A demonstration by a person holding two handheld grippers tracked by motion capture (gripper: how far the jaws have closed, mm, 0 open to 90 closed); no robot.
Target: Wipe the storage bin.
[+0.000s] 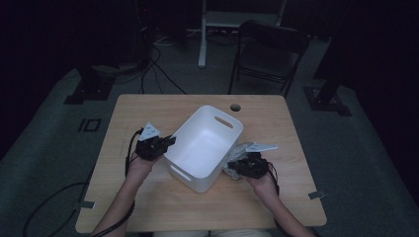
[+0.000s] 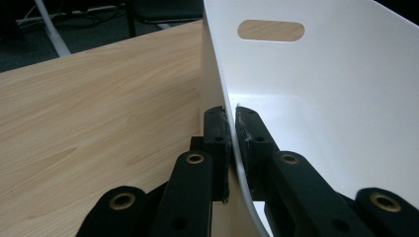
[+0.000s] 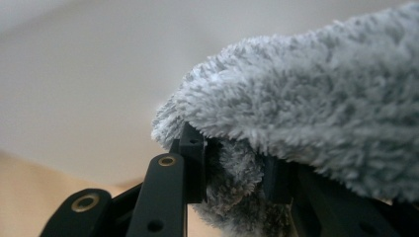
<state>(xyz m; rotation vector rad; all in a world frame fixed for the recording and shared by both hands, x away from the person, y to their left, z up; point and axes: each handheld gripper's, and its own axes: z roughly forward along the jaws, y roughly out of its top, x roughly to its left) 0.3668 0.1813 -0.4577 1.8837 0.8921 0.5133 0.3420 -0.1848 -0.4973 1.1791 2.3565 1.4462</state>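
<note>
**Bin pinched, towel half hidden**

Where the right gripper point(image 1: 240, 167) clamps the grey fluffy towel point(image 1: 238, 154), its bulk hides the jaw tips, beside the white bin point(image 1: 205, 146). That bin stands mid-table point(image 1: 148, 207), long axis toward the far right corner. The left gripper point(image 2: 231, 131) pinches its left wall.
</note>
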